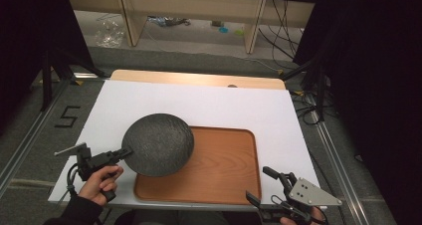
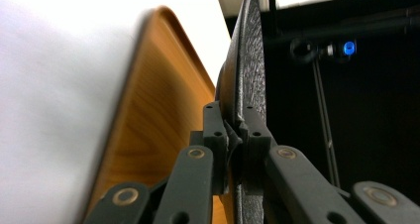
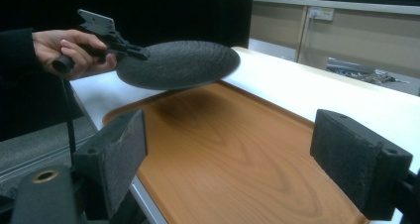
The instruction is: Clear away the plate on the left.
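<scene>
Plate (image 1: 158,144): I am pinching its rim in my left gripper (image 1: 124,151), holding it clear above the tray (image 1: 224,170); right gripper (image 1: 266,186) is resting spread wide.

plate (image 1: 158,144): dark, matt, rough pebbled texture
tray (image 1: 224,170): wood grain, smooth, slight sheen
table (image 1: 209,103): white, matt, smooth

my left gripper (image 1: 125,151): black linkage arms with brass-coloured pivot pins and small screws. my right gripper (image 1: 260,185): grey three-cornered plate on top with holes, rough black pads (image 3: 124,149). black cable. dark sleeve (image 1: 74,212).
</scene>
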Tool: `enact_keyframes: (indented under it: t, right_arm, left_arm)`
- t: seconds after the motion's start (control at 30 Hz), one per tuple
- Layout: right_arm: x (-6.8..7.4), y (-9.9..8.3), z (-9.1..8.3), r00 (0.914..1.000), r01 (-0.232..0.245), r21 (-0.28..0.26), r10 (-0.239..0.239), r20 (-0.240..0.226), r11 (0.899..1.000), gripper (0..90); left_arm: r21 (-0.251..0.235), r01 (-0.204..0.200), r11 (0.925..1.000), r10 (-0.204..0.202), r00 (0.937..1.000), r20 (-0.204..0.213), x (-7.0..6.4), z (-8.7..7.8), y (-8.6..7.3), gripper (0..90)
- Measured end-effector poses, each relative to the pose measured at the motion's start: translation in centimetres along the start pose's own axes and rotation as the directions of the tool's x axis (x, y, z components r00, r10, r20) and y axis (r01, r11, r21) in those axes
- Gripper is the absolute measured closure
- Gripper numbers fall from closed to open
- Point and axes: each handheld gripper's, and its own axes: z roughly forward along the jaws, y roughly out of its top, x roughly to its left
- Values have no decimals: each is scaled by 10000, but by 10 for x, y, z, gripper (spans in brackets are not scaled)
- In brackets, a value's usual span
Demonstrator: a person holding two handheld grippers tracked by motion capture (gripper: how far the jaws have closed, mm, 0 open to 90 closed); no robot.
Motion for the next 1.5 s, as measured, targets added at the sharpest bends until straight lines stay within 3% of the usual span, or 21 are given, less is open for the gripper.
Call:
enact_keyframes:
  t: [0.2, 0.3, 0.33, 0.37, 0.43, 0.47, 0.53, 0.63, 0.7, 0.9, 0.93, 1.0, 1.2, 1.23, 1.27, 1.37, 1.43, 1.47, 1.5]
  right_arm:
    - [0, 1, -3, 9999, 47, 258, -51, 142, 9997, 156]
    - [0, 0, -1, 9999, 27, 107, -29, 132, 9999, 156]
    - [0, 0, 1, 10000, -7, -80, 7, -15, 10000, 156]
    - [-1, 1, -2, 9998, 171, 116, -172, 84, 9998, 156]
    - [0, 2, -4, 9999, 48, 405, -54, 142, 9992, 156]
    - [-1, 1, -1, 9997, 136, 55, -137, 198, 9999, 156]
    - [-1, 0, 0, 10000, 83, -58, -83, -11, 9999, 156]
    - [0, 0, -1, 9999, 19, 114, -21, 147, 9999, 156]
    - [0, 0, 0, 10000, -5, -31, 5, -13, 10000, 156]
    - [0, 0, 1, 10000, 61, -138, -62, -59, 9999, 156]
    - [-1, 1, -3, 9999, 131, 333, -135, 105, 9994, 156]
    - [0, 2, -4, 9999, 53, 393, -57, 116, 9992, 156]
    - [-1, 1, -3, 9997, 190, 271, -195, 172, 9995, 156]
    - [-1, 1, -1, 9998, 158, -26, -158, 130, 9999, 156]
    - [-1, 1, -1, 9998, 159, 17, -159, 97, 9999, 156]
    - [0, 0, 1, 10000, 32, -121, -33, -71, 9999, 156]
    - [0, 1, -1, 9999, 138, 141, -139, 41, 9998, 156]
    - [0, 1, -1, 9999, 137, 134, -138, 40, 9998, 156]
    - [0, 1, -2, 9999, 138, 141, -138, 48, 9998, 156]
  left_arm:
    - [461, -2, 9989, -7, 9998, 208, -3, 11, -12, 845]
    - [638, 171, 9978, -178, 9998, 93, -5, 18, -20, 847]
    - [887, -93, 9960, 90, 10000, 40, -6, 21, -25, 844]
    - [928, -89, 9956, 84, 9999, 64, -7, 22, -27, 841]
    - [1039, -195, 9944, 189, 9998, 67, -8, 25, -29, 841]
    - [1119, -69, 9937, 73, 10000, -34, -10, 27, -31, 841]
    - [1397, -311, 9897, 319, 9995, -39, -10, 30, -35, 840]
    - [1534, -285, 9878, 310, 9994, -144, -12, 37, -42, 840]
    - [1679, -335, 9852, 355, 9993, -89, -11, 41, -47, 840]
    - [2296, -329, 9727, 464, 9975, -539, -13, 53, -58, 839]
    - [2340, -293, 9718, 444, 9972, -594, -12, 54, -60, 839]
    - [2515, -461, 9668, 680, 9946, -788, -10, 59, -65, 837]
    - [2609, -612, 9634, 943, 9887, -1163, -3, 64, -67, 839]
    - [2453, -737, 9666, 1044, 9879, -1146, -1, 65, -68, 846]
    - [2475, -631, 9668, 1001, 9851, -1398, -3, 65, -69, 857]
    - [2570, -914, 9621, 1262, 9845, -1220, 0, 65, -67, 859]
    - [2464, -791, 9659, 1126, 9857, -1251, -1, 66, -68, 858]
    - [2394, -1045, 9653, 1344, 9846, -1120, 0, 66, -68, 858]
    - [2428, -1017, 9647, 1343, 9834, -1216, -2, 66, -68, 858]
